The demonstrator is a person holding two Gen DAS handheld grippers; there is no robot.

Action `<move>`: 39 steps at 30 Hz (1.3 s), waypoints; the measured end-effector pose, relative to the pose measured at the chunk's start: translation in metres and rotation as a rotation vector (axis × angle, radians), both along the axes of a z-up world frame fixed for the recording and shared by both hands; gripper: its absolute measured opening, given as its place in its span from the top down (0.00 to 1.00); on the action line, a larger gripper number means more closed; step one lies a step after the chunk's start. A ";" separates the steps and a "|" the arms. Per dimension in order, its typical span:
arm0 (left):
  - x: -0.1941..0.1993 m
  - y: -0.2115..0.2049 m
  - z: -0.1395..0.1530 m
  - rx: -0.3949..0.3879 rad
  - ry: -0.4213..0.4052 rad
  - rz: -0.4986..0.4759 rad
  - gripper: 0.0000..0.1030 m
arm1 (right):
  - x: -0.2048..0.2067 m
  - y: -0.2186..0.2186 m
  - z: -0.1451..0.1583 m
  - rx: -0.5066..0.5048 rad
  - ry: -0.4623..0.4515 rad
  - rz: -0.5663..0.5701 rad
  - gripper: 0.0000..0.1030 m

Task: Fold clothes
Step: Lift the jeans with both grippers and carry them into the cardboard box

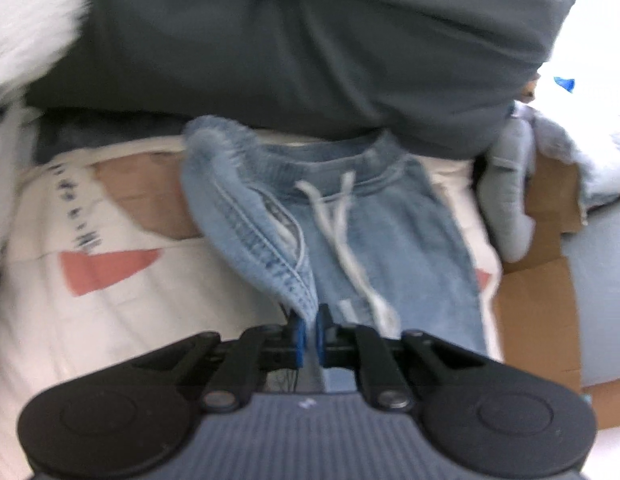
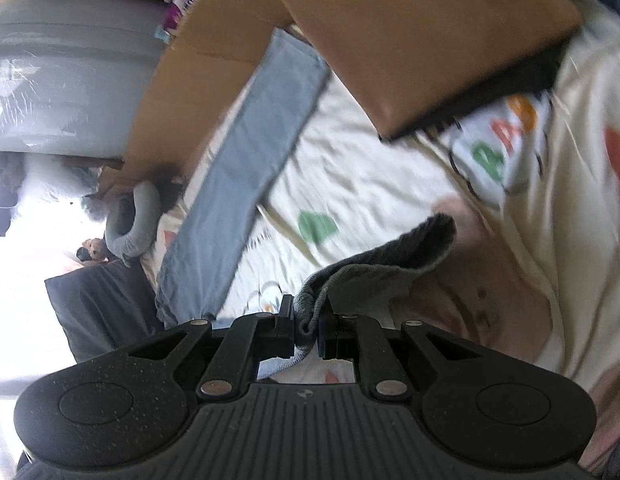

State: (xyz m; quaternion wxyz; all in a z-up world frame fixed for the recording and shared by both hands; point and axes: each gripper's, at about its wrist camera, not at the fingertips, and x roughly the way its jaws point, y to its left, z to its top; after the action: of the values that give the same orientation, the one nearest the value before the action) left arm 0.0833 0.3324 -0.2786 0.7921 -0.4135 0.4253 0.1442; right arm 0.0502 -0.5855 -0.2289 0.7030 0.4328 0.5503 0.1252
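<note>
Left gripper [image 1: 308,330] clamped on hem of denim pants [image 1: 374,232] lying on patterned bedspread [image 1: 121,304]; right gripper [image 2: 310,326] clamped on grey fabric edge [image 2: 374,270]. Best lifted evenly, both corners taut, then carried over flat to waistband [image 1: 350,162].

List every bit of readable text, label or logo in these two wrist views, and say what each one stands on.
"RA": large coloured letters, green then pink, with an orange one cut off, on the white printed cloth under the tan cushion.
Row of dark marks on the cream bedspread: too blurred to read.
Small pale emblem on the left gripper body: a logo, not lettering.
Same emblem on the right gripper body.
Denim pants: no readable label.
</note>
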 end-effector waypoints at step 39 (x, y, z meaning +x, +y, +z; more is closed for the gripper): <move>0.232 -0.089 -0.042 -0.021 0.077 -0.134 0.95 | 0.331 0.082 -0.058 -0.232 0.004 -0.182 0.91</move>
State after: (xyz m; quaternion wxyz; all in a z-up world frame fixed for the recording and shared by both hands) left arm 0.3149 0.2430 -0.3202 0.7787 -0.3865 0.4835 0.1024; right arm 0.3809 -0.5031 -0.2873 0.7556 0.3971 0.5210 -0.0046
